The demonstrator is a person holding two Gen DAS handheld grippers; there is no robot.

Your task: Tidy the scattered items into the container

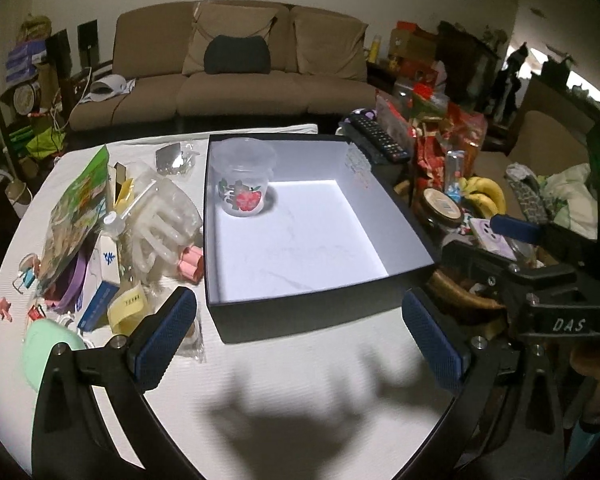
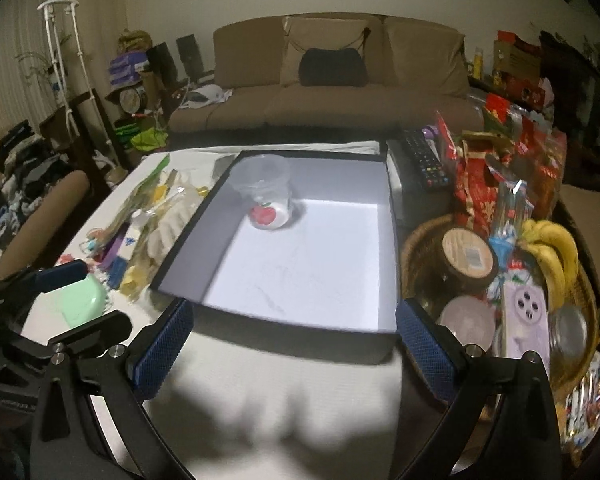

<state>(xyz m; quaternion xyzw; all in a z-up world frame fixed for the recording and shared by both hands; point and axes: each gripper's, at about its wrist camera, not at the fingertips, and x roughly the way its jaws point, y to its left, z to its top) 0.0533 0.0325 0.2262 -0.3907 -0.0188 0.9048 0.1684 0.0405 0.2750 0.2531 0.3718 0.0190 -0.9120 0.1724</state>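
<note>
- Left gripper (image 1: 300, 332): jaws spread fully wide, nothing between them, only bare white table (image 1: 300, 380) below.
- Right gripper (image 2: 296, 344): same, jaws wide apart and empty, hanging over the table just near of the box (image 2: 376, 312).
- Box has black walls and a white inside, and sits beyond both sets of fingertips, not touching them.
- Plastic cup (image 1: 243, 184) with a red apple print stands in the box's far-left corner, well apart from both grippers.
- Scattered pile (image 1: 100, 240) lies on the table left of the box: packets, clear plastic, pink rolls touching the box wall, and a mint-green case (image 1: 48, 344) nearest.
- Left view alone shows the pile's detail, plus the right gripper's body at the right edge.
- Right view alone shows the whole wicker basket (image 2: 416, 240) right of the box, with bananas (image 2: 556, 256) in it.
</note>
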